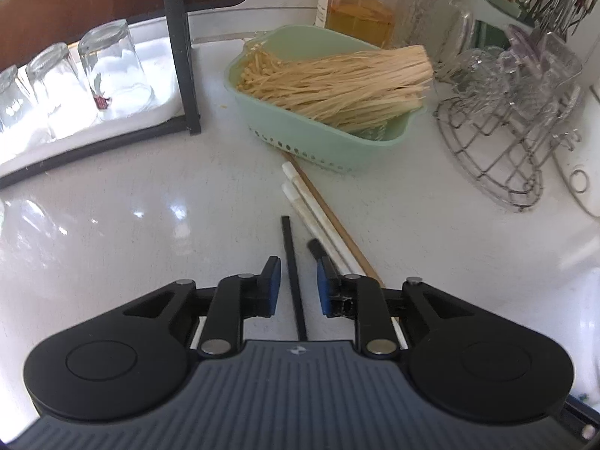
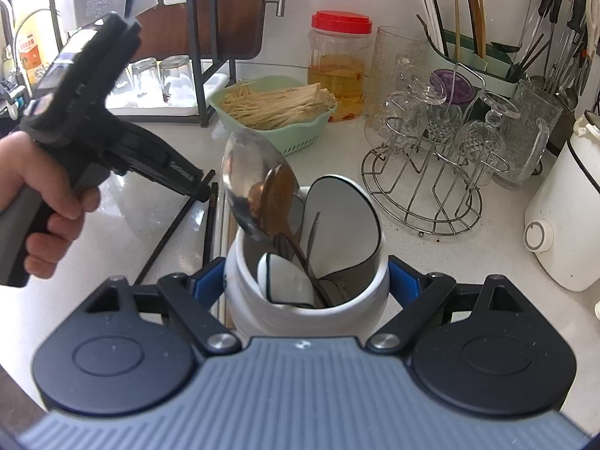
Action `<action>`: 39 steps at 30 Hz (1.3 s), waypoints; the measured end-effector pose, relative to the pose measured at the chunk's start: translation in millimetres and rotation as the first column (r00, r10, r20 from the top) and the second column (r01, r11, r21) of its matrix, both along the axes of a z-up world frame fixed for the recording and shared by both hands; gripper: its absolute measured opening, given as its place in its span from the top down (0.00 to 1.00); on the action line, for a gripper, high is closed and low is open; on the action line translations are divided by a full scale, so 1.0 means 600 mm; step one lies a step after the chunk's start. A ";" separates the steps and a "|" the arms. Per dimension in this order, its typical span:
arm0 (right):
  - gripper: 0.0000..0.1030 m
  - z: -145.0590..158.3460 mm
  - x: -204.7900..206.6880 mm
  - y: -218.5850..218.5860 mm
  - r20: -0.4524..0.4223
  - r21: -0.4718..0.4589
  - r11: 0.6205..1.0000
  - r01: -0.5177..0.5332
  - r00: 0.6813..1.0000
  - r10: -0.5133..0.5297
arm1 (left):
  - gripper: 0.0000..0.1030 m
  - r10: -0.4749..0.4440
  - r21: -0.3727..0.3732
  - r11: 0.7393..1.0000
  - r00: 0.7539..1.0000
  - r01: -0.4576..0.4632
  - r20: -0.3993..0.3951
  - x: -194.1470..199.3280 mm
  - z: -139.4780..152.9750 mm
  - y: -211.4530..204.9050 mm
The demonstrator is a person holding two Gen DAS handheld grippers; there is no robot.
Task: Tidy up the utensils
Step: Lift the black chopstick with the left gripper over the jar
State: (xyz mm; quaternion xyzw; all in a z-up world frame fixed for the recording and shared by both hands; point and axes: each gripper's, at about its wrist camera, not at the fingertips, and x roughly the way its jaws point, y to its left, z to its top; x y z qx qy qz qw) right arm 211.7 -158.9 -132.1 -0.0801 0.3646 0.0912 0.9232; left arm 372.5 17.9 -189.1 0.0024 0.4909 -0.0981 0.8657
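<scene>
Chopsticks (image 1: pixel 322 221) lie loose on the surface just ahead of my left tool (image 1: pixel 298 285), whose jaws stand apart around one black stick (image 1: pixel 294 281) without pinching it. Thin, stiff, slick, so I'd likely grip mid-shaft. My right tool (image 2: pixel 307 285) clamps the white utensil crock (image 2: pixel 300 311), probably heavy and breakable.
</scene>
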 end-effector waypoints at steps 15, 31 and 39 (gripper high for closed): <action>0.12 -0.001 0.001 -0.002 0.003 0.002 1.000 -0.009 1.000 0.008 | 0.94 0.051 0.050 0.998 0.998 -0.049 -0.048 0.051 0.004 -0.003; 0.12 -0.002 0.003 -0.006 0.009 -0.003 0.997 -0.076 0.997 0.076 | 0.95 0.092 -0.117 0.989 0.995 -0.095 -0.034 -0.055 0.088 0.009; 0.12 -0.004 -0.001 -0.008 0.024 0.001 0.995 -0.097 0.995 0.097 | 0.95 0.094 -0.217 0.972 0.995 -0.087 0.024 -0.140 0.176 0.013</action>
